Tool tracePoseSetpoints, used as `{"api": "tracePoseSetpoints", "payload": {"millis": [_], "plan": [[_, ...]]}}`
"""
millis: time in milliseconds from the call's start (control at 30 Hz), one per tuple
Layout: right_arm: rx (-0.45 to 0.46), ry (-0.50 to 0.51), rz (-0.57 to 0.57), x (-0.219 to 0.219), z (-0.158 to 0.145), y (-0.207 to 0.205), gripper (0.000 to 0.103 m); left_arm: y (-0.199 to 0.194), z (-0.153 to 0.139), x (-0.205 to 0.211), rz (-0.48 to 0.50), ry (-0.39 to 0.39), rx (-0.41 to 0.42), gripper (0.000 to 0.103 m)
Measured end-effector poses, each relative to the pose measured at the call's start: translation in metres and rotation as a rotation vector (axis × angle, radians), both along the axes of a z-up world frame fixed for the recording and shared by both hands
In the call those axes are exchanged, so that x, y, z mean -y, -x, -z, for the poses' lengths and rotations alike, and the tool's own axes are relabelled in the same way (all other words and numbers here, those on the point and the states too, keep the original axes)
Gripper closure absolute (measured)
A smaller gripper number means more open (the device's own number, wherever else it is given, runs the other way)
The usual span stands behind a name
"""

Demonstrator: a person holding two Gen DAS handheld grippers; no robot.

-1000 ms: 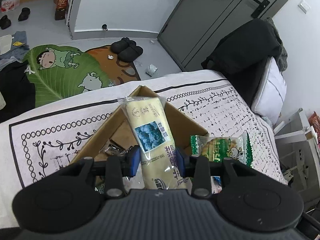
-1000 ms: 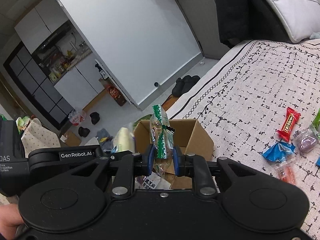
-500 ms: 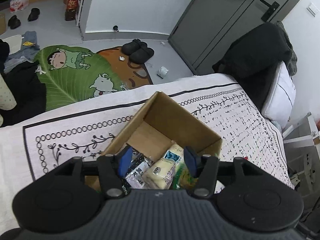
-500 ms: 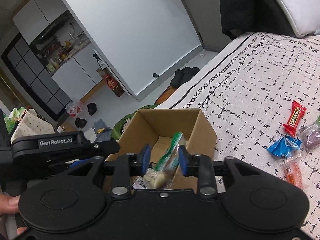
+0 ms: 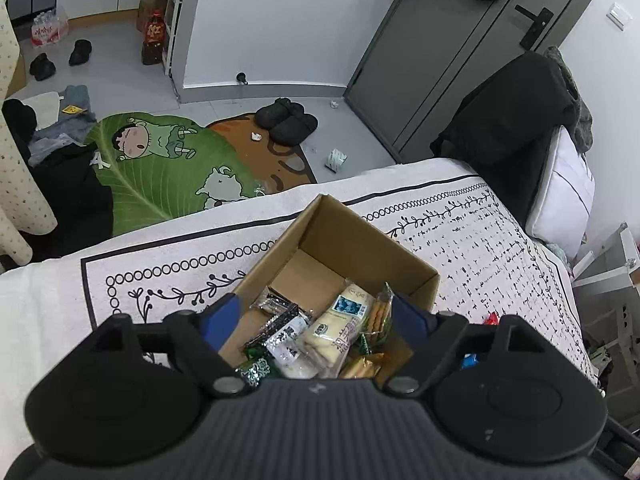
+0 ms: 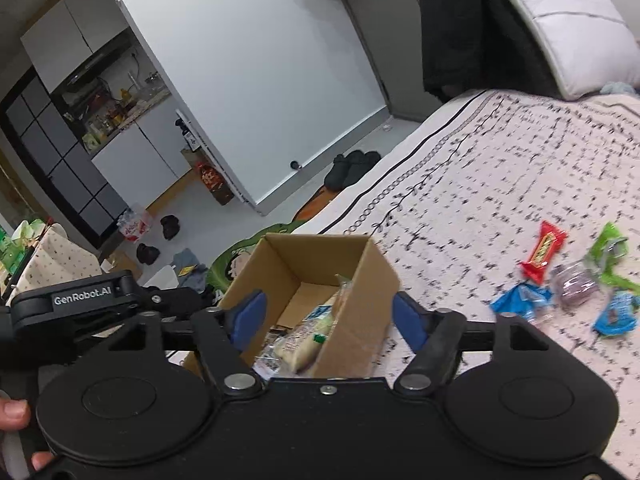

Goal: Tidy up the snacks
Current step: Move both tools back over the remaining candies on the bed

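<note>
Bed (image 6: pixel 500 168) — box (image 6: pixel 360 280), loose snacks (image 6: pixel 560 276)

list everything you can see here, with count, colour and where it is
cardboard box: one, brown, open, on the bed cover
cream packet: one, blue label, in the box
green packet: one, in the box beside the cream one
dark striped packets: a few, in the box
red bar: one, on the cover right of the box
blue wrappers: two, near the red bar
green wrapper: one, right of the red bar
bed cover: one, white with black print
slippers: one pair, black, on the floor
leaf rug: one, green, on the floor
pillow: one, white
left gripper: jaws opening, nothing gripped
right gripper: jaws opening, nothing gripped
</note>
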State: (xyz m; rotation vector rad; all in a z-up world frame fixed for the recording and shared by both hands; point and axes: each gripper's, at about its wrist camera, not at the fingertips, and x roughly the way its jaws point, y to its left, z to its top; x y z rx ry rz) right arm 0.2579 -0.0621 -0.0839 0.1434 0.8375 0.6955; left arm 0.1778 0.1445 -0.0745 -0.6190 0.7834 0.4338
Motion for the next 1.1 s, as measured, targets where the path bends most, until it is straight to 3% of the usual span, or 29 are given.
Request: {"api": "tracePoseSetpoints", "payload": {"millis": [133, 300, 533, 1100], "plan": [[-0.014, 0.035, 0.015, 0.011, 0.002, -0.004, 0.026, 0.004, -0.005, 0.007, -0.009, -0.013, -0.006, 0.019], [-0.022, 0.058, 0.017, 0.024, -0.002, -0.003, 0.013, 0.008, -0.013, 0.019, 0.001, -0.040, 0.000, 0.018], [-0.024, 0.071, 0.028, 0.046, -0.009, 0.000, 0.005, 0.009, -0.022, 0.041, 0.025, -0.069, 0.008, 0.018], [-0.066, -0.008, 0.129, 0.119, -0.019, -0.018, 0.000, -0.014, -0.037, 0.096, 0.064, -0.093, 0.014, 0.017]]}}
